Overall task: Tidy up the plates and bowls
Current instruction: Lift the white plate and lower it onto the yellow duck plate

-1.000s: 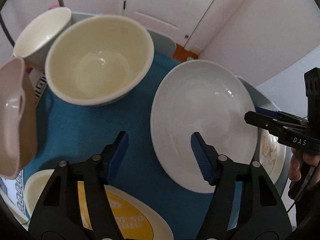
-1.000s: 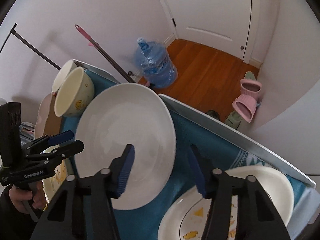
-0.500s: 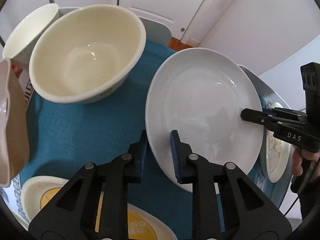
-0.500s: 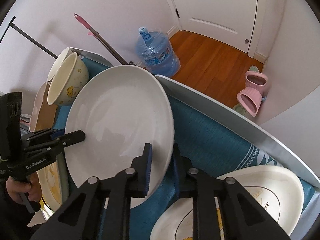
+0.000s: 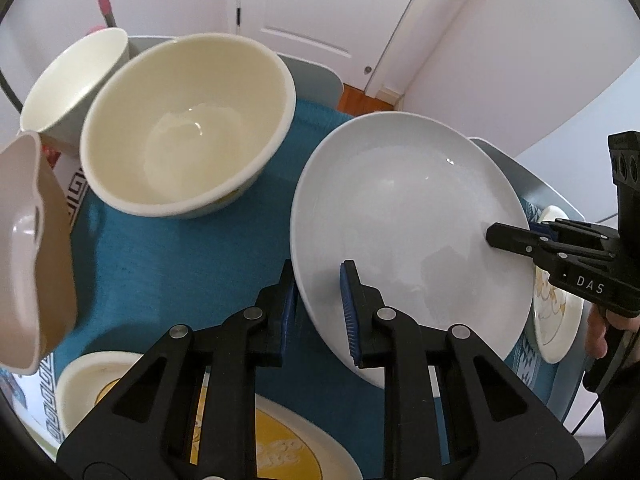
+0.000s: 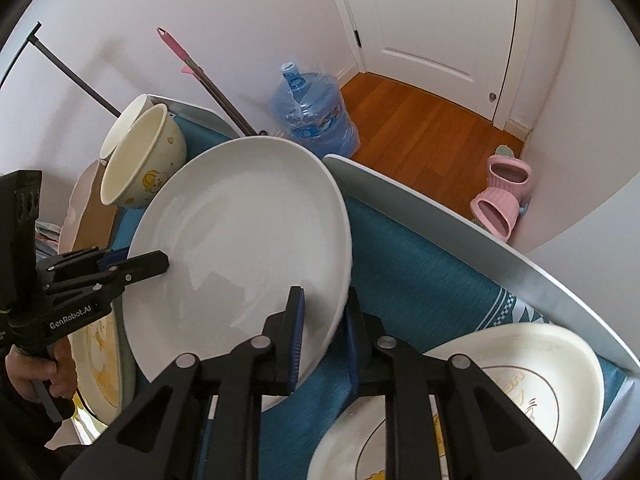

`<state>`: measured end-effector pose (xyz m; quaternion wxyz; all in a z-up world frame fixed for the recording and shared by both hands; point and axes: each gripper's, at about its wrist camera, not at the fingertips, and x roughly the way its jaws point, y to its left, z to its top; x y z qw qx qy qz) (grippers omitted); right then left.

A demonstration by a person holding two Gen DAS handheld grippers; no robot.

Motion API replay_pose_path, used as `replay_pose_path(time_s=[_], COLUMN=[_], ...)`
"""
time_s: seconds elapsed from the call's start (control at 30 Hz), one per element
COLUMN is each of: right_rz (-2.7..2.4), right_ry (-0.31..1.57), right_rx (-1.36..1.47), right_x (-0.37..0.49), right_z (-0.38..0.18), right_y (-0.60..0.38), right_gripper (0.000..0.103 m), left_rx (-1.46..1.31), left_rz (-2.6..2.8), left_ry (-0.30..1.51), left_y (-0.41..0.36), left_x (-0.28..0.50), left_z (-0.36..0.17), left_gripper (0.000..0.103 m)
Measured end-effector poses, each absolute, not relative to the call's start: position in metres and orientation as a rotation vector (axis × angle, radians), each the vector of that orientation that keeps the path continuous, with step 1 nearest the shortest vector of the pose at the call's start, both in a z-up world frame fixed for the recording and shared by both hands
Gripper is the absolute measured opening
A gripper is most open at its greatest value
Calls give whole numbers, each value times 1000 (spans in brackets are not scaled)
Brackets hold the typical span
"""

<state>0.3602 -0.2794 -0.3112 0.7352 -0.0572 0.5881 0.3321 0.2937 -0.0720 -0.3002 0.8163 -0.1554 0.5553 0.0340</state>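
Note:
A large white plate point(image 5: 408, 232) hangs tilted over the blue cloth point(image 5: 168, 264), held from both sides. My left gripper point(image 5: 318, 304) is shut on its left rim, one blue pad on top and one beneath. In the same view my right gripper point(image 5: 504, 236) clamps the opposite rim. The right wrist view shows the white plate point(image 6: 240, 248) with my right gripper point(image 6: 324, 328) shut on its near rim and my left gripper point(image 6: 152, 264) on the far side, a hand below it.
A big cream bowl point(image 5: 188, 128) and a smaller white bowl point(image 5: 72, 80) stand behind the plate. A pinkish dish point(image 5: 28, 256) is at the left and a yellow plate point(image 5: 280, 452) is near. Patterned plates point(image 6: 500, 392) lie right. A water bottle point(image 6: 316, 116) stands on the floor.
Both grippers were open around the plate's rim a second ago and have since shut on it. The plate has tipped up slightly off the cloth.

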Motion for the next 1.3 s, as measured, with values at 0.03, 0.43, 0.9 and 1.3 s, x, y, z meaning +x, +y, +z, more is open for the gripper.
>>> replay_pose_path(time_s=[0.03,0.43,0.9,1.3], right_rz=[729,721,767,609], right_ry=[1286,1146,1068,1165], right_rx=[-123,-136,-146,-72], right_x=[359,310,196,128], right_z=[-309,-245,-196,-242], right_y=[-279,-284,-261,-216], right_gripper=[17,17,17,17], left_rx=[-328,-313,-287,-224], left_rz=[73,76,128,-25], left_ry=[1178,1043,988,1123], left_y=[-76,-85,-50,-2], left_x=[288,242,128,92], left_z=[-298,-230,-174,-234], left_gripper=[19,19,19,19])
